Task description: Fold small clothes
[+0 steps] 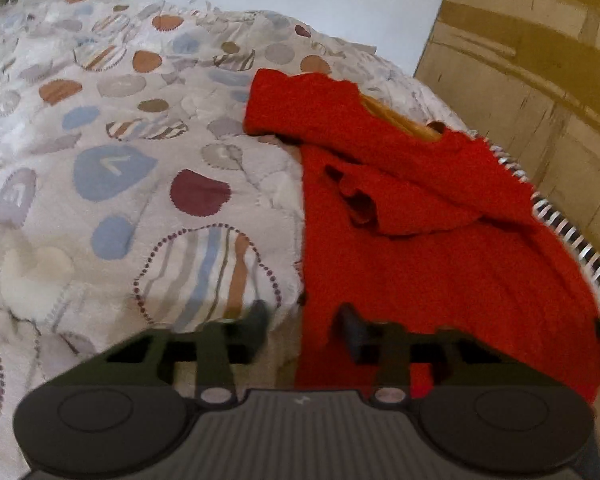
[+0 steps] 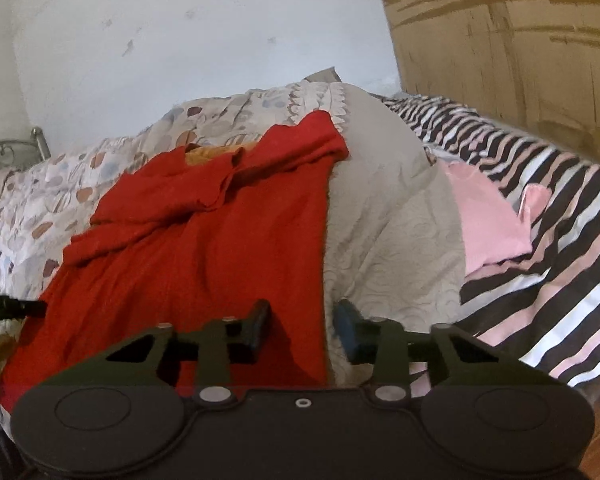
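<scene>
A red knit garment [image 1: 440, 248] lies spread on the bed, its top part folded down over the body, with an orange lining showing at the neck [image 1: 400, 118]. It also shows in the right wrist view [image 2: 188, 240]. My left gripper [image 1: 304, 326] is open and empty, its jaws straddling the garment's left bottom edge. My right gripper [image 2: 302, 326] is open and empty, its jaws straddling the garment's right bottom edge. The tip of the left gripper [image 2: 12, 307] pokes in at the left of the right wrist view.
A patterned quilt [image 1: 120, 168] with coloured circles covers the bed, its beige underside [image 2: 388, 232] turned up. A pink garment [image 2: 492, 220] lies on a striped black, white and pink sheet [image 2: 560, 280]. A wooden wardrobe [image 1: 540, 60] stands right, a white wall [image 2: 180, 40] behind.
</scene>
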`<action>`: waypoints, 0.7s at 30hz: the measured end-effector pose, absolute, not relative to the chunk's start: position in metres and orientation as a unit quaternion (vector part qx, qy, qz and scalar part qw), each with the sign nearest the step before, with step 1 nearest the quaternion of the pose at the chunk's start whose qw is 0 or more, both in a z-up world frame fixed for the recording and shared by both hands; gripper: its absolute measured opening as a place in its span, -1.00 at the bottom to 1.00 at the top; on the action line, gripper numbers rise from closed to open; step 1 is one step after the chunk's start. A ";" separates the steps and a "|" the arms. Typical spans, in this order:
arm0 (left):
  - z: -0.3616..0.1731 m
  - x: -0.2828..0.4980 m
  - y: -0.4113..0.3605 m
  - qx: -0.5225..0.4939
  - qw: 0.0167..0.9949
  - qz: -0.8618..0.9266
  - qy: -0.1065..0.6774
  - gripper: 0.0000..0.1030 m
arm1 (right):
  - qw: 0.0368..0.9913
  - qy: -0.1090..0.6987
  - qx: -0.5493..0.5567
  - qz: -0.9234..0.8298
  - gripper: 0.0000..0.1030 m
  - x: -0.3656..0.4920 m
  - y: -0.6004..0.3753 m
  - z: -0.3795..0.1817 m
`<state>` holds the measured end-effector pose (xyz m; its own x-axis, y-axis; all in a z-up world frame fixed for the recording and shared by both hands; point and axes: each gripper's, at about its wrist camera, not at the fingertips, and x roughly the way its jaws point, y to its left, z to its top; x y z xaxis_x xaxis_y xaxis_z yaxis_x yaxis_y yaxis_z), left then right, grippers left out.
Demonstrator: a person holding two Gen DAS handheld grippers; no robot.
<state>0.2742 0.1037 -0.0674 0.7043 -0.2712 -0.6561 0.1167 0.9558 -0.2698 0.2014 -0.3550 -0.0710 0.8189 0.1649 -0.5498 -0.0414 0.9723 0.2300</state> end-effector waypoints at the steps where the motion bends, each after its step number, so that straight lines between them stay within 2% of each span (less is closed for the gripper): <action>1: -0.065 0.273 0.104 -0.114 0.915 -0.113 0.370 -0.85 | 0.948 0.296 0.103 0.055 -0.41 0.200 -0.356 -0.069; 3: -0.059 0.267 0.101 -0.107 0.919 -0.112 0.362 -0.86 | 0.948 0.295 0.104 0.055 -0.58 0.197 -0.359 -0.065; 4: -0.056 0.264 0.098 -0.093 0.923 -0.111 0.356 -0.87 | 0.948 0.294 0.108 0.061 -0.89 0.196 -0.360 -0.063; 8: -0.043 0.253 0.094 -0.061 0.934 -0.096 0.338 -0.91 | 0.952 0.286 0.091 0.057 -0.93 0.189 -0.359 -0.055; 14: -0.056 0.257 0.112 -0.050 0.931 -0.010 0.362 -1.00 | 0.953 0.285 0.094 0.050 -0.94 0.185 -0.364 -0.057; 18: -0.059 0.244 0.140 -0.100 0.925 -0.005 0.365 -1.00 | 0.953 0.283 0.096 0.050 -0.93 0.183 -0.363 -0.057; 19: -0.056 0.239 0.143 -0.099 0.927 -0.007 0.361 -1.00 | 0.954 0.279 0.093 0.059 -0.89 0.182 -0.362 -0.056; 21: -0.051 0.230 0.144 -0.086 0.933 -0.011 0.350 -1.00 | 0.957 0.272 0.073 0.069 -0.64 0.177 -0.357 -0.053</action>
<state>0.2295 0.1444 -0.0510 0.7554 -0.0809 -0.6503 -0.0397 0.9849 -0.1686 0.1768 -0.3573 -0.0535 0.8422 0.1724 -0.5108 -0.0925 0.9796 0.1782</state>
